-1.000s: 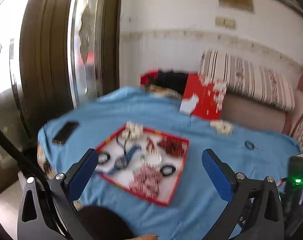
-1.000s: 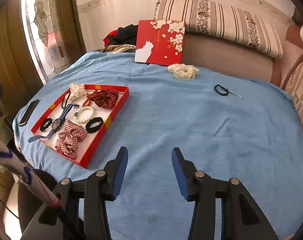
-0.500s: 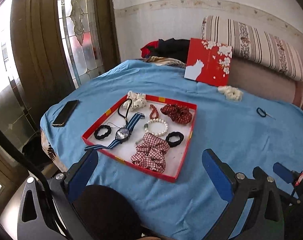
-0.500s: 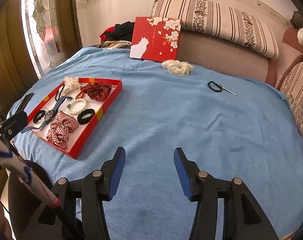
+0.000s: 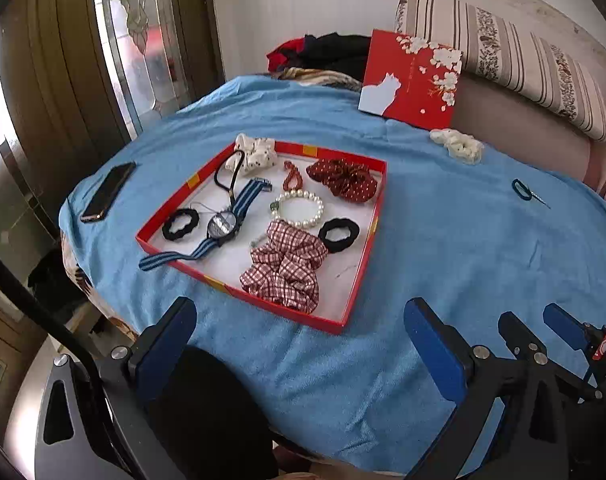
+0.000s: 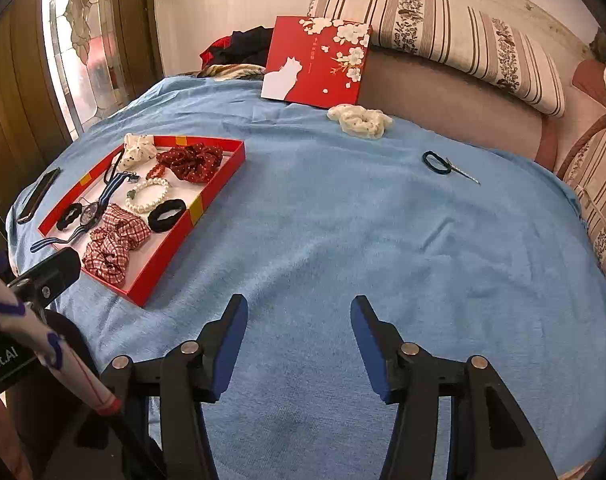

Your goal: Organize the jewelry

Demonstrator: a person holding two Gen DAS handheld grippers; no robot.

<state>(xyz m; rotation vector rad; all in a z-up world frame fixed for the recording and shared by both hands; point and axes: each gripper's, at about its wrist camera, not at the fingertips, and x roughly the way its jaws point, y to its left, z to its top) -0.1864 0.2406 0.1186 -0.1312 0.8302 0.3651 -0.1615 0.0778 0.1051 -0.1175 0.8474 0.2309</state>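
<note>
While both tongs hang released, the cream scrunchie lies loose in the upper middle of the frame, nearer the right gripper than the left gripper

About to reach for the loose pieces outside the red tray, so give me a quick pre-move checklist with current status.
1. Left gripper open, nothing held: ok.
2. Right gripper open, nothing held: ok.
3. Cream scrunchie loose on the blue cloth, unobstructed: ok.
4. Dark hair tie beside the thin pin, unobstructed: ok.
5. Red tray has free white floor: ok.
6. Pin touching the tie: cannot tell.
</note>
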